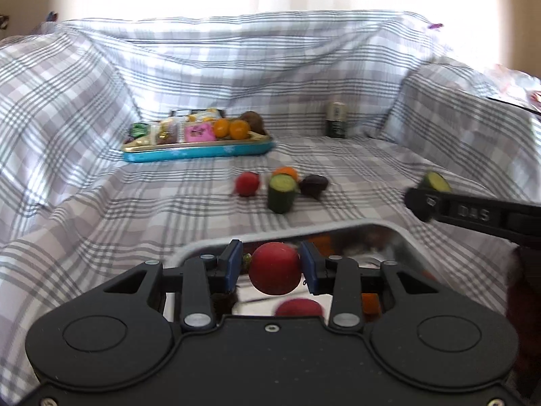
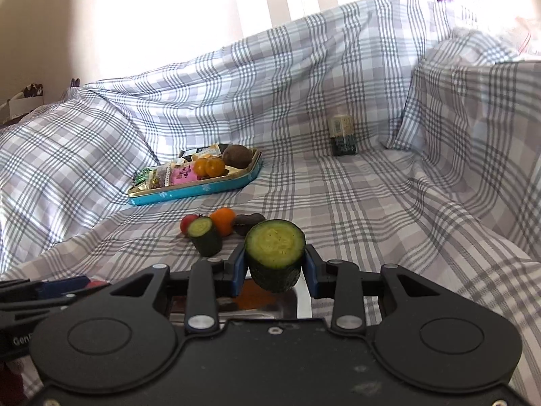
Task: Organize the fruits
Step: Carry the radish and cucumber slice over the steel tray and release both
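Observation:
My left gripper (image 1: 274, 267) is shut on a red round fruit (image 1: 274, 268) and holds it over a shiny metal tray (image 1: 395, 237) close below. My right gripper (image 2: 274, 267) is shut on a cut cucumber piece (image 2: 274, 257), also just above that tray (image 2: 301, 301); it shows at the right of the left wrist view (image 1: 436, 182). On the plaid sheet lie a red fruit (image 1: 247, 184), a second cucumber piece (image 1: 282, 193), an orange fruit (image 1: 286, 172) and a dark fruit (image 1: 313, 185); they also show in the right wrist view, around the cucumber piece (image 2: 204, 237).
A blue tin tray (image 1: 199, 152) farther back holds wrapped sweets, two orange fruits (image 1: 232, 129) and a brown round fruit (image 1: 253, 121). A small dark box (image 1: 336, 119) stands against the draped sofa back. The plaid sheet rises into folds on both sides.

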Tool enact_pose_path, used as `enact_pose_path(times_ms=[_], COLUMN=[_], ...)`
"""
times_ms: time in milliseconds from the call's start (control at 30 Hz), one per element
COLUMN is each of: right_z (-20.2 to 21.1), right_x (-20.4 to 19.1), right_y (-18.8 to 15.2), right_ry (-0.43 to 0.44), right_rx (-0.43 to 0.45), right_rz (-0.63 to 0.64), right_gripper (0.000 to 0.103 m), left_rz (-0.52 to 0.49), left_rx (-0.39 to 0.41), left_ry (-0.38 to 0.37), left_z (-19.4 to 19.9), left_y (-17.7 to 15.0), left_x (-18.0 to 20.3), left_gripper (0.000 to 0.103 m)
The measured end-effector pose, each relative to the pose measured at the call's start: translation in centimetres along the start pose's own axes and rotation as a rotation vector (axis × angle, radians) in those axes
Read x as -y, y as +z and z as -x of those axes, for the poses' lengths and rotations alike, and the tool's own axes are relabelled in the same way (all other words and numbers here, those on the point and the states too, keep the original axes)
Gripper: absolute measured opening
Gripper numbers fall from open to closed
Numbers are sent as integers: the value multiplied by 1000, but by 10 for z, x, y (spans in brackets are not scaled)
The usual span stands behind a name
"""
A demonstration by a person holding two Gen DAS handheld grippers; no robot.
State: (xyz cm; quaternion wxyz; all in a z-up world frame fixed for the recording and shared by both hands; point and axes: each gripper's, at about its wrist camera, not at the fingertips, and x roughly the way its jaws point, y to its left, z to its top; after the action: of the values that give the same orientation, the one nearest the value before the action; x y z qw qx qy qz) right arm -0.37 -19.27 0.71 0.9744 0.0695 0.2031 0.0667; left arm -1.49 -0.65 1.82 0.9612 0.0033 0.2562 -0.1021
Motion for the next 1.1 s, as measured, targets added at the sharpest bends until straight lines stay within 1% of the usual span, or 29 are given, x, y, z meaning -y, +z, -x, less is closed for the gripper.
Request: enact_pose_path(times_ms=[67, 167, 300, 467, 867, 1100], right_z=[4, 7, 8, 5, 1, 6], right_x=[-4, -6, -6, -4, -8, -11], right_y=[-3, -5, -6, -6, -7, -8], right_ry=[1, 18, 26, 28, 22, 19], right_rx=[12, 8, 4, -12, -42, -32], right_rz=[20, 26, 25, 10, 32, 53], right_gripper=[36, 36, 36, 36, 39, 39], left_rz=[-23, -59, -55, -53, -30, 7], left_rx=[-11, -15, -32, -34, -45, -50], left_ry=[-26, -60, -110, -102, -65, -36], left_z=[2, 5, 8, 10, 7, 4], left_y=[-5, -9, -12, -15, -14, -13], left_x=[7, 16, 19, 23, 21, 16], left_gripper=[46, 46, 46, 46, 47, 47])
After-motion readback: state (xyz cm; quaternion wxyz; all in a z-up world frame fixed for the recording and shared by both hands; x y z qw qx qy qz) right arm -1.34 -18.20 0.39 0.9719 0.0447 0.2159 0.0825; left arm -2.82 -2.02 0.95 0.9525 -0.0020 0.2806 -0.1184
